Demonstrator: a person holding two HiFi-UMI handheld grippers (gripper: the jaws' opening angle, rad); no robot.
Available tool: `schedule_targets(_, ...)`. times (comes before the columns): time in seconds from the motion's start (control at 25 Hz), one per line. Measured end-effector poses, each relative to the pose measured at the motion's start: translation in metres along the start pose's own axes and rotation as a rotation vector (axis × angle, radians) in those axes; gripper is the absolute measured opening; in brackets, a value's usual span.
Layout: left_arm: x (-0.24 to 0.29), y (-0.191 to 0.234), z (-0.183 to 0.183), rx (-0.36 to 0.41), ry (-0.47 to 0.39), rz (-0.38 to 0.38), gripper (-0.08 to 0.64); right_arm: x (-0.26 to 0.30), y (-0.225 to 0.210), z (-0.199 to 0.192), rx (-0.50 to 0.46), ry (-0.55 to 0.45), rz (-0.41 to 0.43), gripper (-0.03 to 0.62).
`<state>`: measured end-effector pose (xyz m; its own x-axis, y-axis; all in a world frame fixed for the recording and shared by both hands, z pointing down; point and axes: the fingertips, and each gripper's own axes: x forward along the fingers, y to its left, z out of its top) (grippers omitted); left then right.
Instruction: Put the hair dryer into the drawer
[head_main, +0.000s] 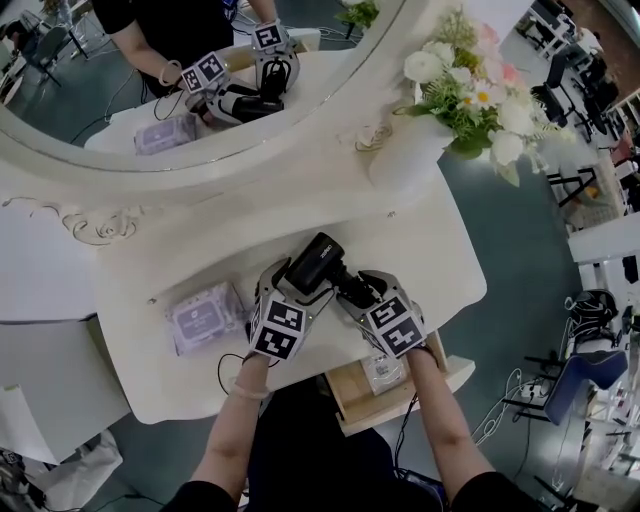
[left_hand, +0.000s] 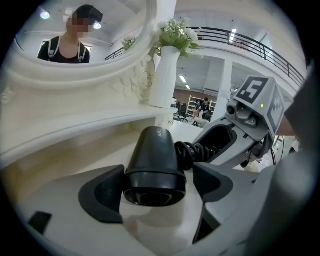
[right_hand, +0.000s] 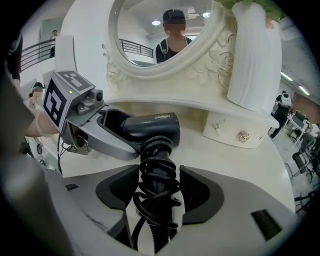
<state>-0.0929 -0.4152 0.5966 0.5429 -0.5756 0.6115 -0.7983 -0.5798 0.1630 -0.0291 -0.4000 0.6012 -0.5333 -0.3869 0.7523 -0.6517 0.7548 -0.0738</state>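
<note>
Hair dryer (head_main: 318, 262): lying on white table (head_main: 430, 250). Left gripper (left_hand: 157, 192): jaws apart, loosely astride barrel. Right gripper (right_hand: 159, 192): jaws apart about cord-wrapped handle. Drawer (head_main: 345, 395): open, under table's near edge.

The black hair dryer (head_main: 320, 262) lies on the white dressing table (head_main: 450, 250) near its front edge, barrel to the left, handle slanting right with the coiled cord wound around it. The light-wood drawer (head_main: 348, 392) stands pulled open just below.
</note>
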Motion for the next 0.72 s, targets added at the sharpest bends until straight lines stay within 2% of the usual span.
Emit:
schedule_targets(0.24, 0.0005, 0.0005, -0.0007, 0.014, 0.004, -0.018, 0.439, 0.0016, 0.0, -0.0002, 0.019, 0.006, 0.014, 0.258)
schedule_targets(0.32, -0.0004, 0.0023, -0.0013, 0.029, 0.008, -0.011, 0.416, 0.0021, 0.0003, -0.0005, 0.02, 0.008, 0.019, 0.258)
schedule_targets(0.36, -0.0008, 0.0037, -0.0015, 0.035, 0.01, -0.002, 0.367, 0.0021, 0.0006, -0.0007, 0.017, 0.01, 0.02, 0.258)
schedule_targets(0.72, -0.0013, 0.0057, -0.0011, 0.044, 0.017, 0.005, 0.365, 0.0019, 0.0024, 0.0008, 0.001, 0.014, 0.006, 0.256)
